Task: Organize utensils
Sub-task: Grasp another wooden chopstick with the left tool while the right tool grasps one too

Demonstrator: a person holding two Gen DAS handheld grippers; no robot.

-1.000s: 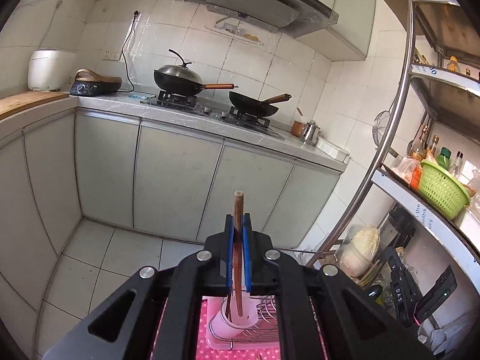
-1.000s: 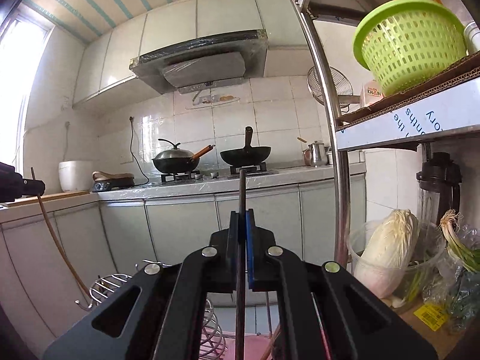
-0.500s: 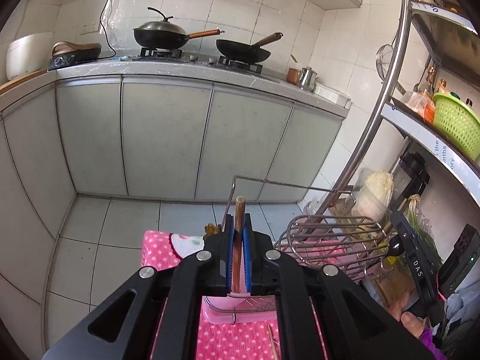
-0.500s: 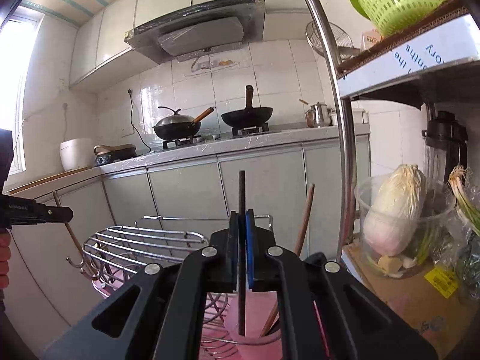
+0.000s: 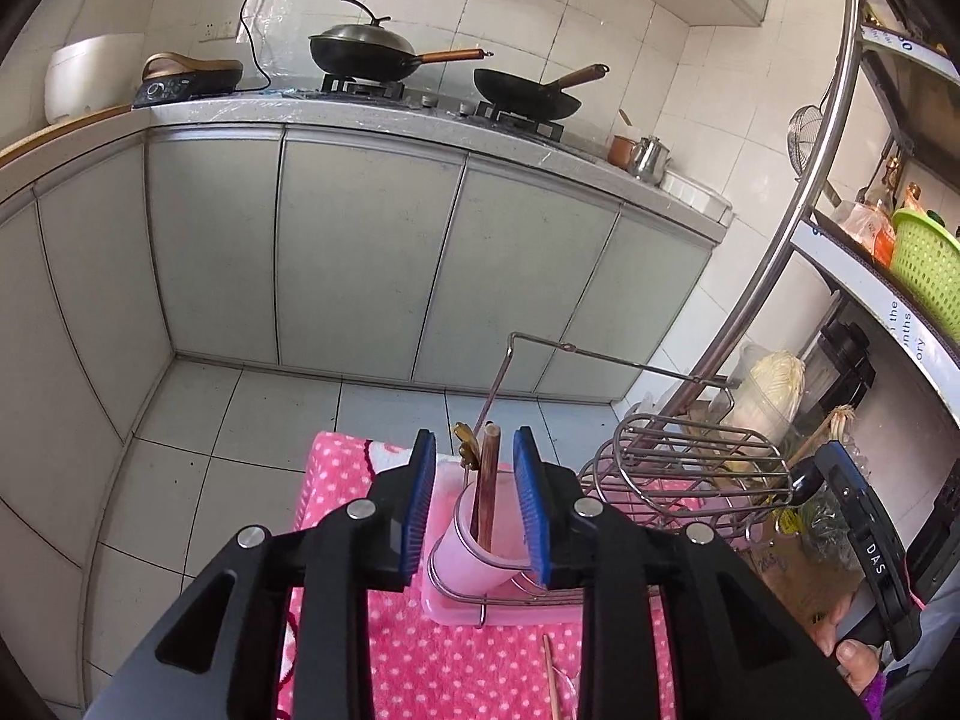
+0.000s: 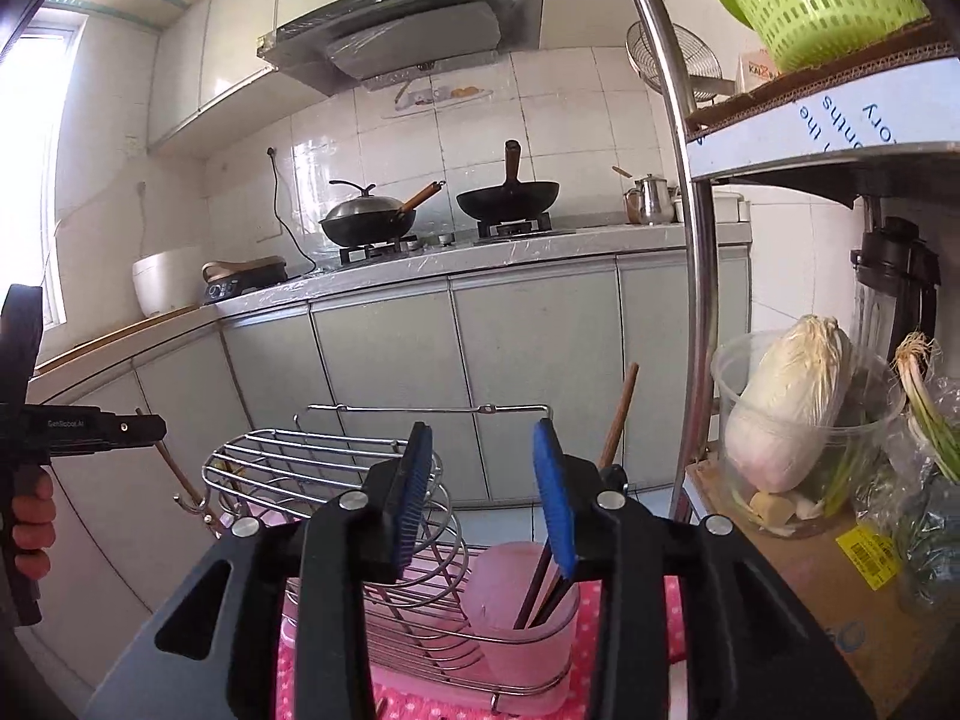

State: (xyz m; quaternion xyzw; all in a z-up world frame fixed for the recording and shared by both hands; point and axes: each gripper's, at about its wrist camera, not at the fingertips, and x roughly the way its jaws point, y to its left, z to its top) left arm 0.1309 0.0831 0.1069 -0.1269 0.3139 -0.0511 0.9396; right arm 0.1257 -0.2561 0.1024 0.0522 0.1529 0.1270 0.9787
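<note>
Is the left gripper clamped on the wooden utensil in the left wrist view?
No: the left gripper is open, and the wooden utensil stands free in the pink cup.

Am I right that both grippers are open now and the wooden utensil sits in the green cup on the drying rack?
Not quite: the cup is pink, as the left wrist view shows. Otherwise yes: left gripper and right gripper are open, and the wooden utensil stands in it on the drying rack.
</note>
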